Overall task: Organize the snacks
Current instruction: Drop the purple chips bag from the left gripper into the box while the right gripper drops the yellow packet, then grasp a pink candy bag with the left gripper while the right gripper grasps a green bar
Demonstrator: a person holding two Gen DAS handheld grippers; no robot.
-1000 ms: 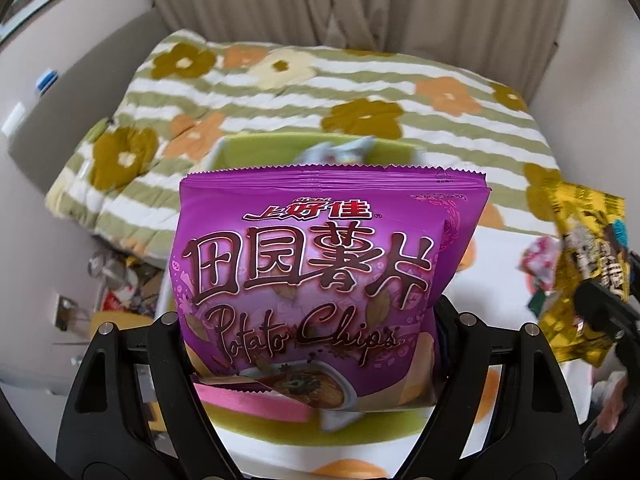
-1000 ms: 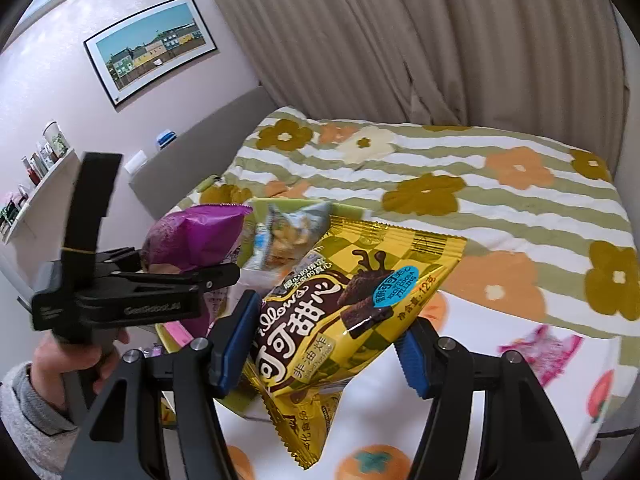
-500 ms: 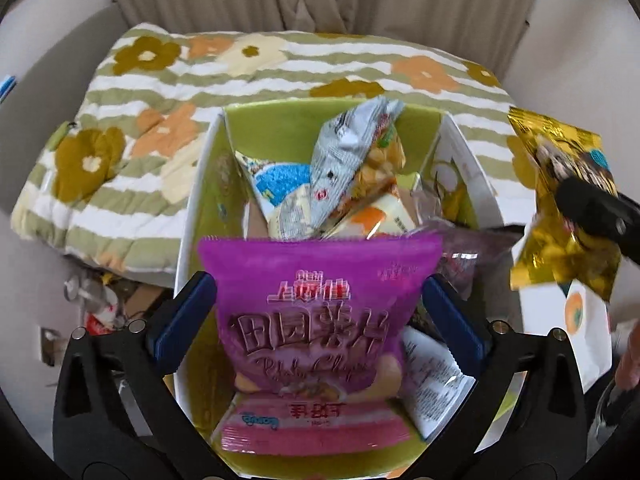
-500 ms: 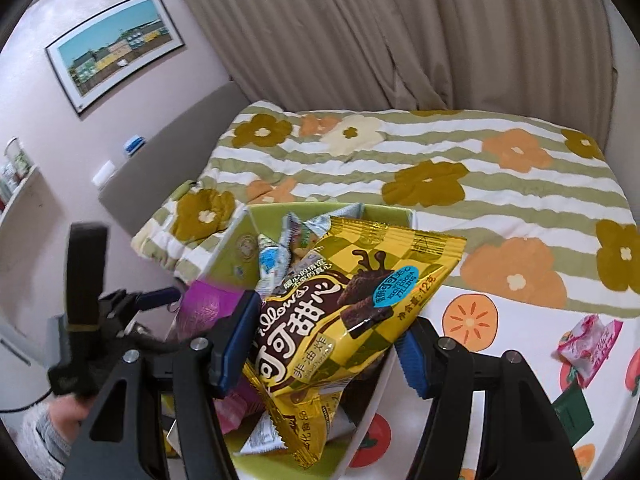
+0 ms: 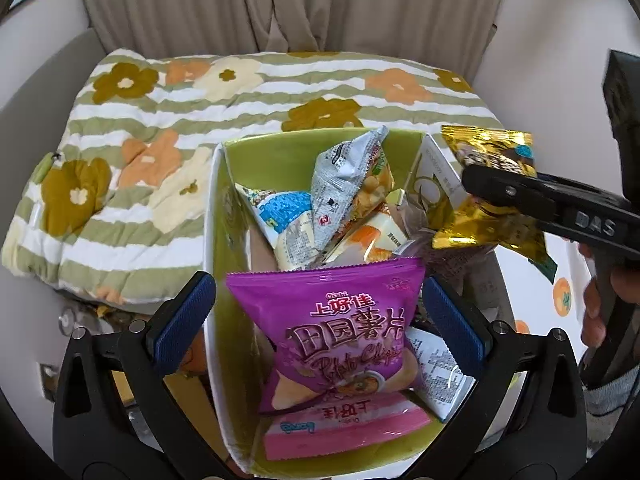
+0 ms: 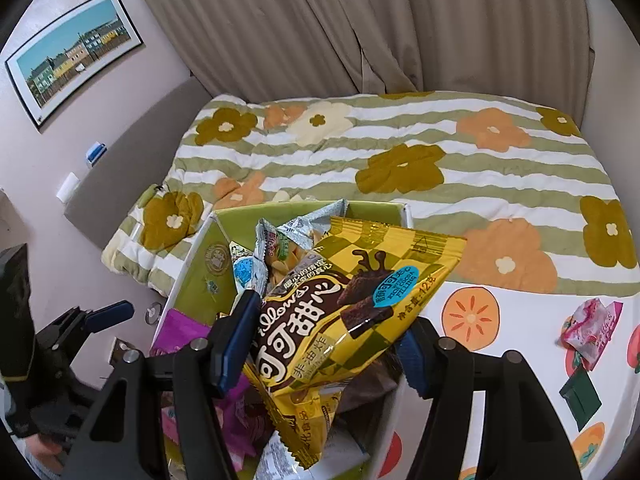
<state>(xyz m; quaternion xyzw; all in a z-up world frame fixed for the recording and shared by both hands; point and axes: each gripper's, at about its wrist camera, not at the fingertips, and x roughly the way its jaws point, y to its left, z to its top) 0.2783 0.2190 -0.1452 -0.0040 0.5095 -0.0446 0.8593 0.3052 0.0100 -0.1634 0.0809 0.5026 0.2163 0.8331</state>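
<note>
A green-lined white box (image 5: 218,200) holds several snack packets. A purple potato chip bag (image 5: 340,332) lies in its near end, on a pink packet (image 5: 344,428). My left gripper (image 5: 320,320) is open above the box, its blue pads apart from the purple bag on both sides. My right gripper (image 6: 324,340) is shut on a yellow chocolate snack bag (image 6: 352,300) and holds it over the box (image 6: 200,264). The yellow bag also shows in the left wrist view (image 5: 492,200), over the box's right side.
The box stands at the edge of a table with a persimmon-print cloth (image 6: 500,320), beside a bed with a floral striped quilt (image 6: 400,152). A pink packet (image 6: 592,328) and a dark green packet (image 6: 580,396) lie on the cloth at the right.
My left gripper lowered the purple chip bag into the box and opened, letting it go. My right gripper carried the yellow bag over the box.
</note>
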